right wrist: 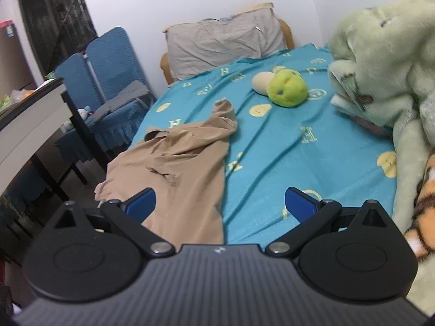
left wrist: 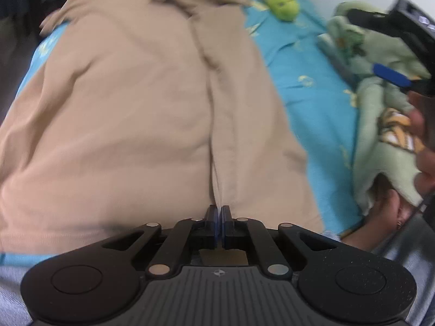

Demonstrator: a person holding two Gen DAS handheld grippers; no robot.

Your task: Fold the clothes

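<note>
down on the bed, the tan garment (left wrist: 130, 103) lies spread over the turquoise sheet (left wrist: 307, 87), toward its left edge. left tongs (left wrist: 219, 218) are pinched tight on the garment's near hem. right tongs (right wrist: 220, 203) hang wide apart above the sheet, gripping nothing. a green plush toy (right wrist: 286, 88) sits further up the bed, well apart from the garment; a pale green blanket (right wrist: 380, 54) is heaped on the right.

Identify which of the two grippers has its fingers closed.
The left gripper: its blue pads meet, pinching the tan garment. The right gripper has its fingers spread wide, holding nothing.
</note>
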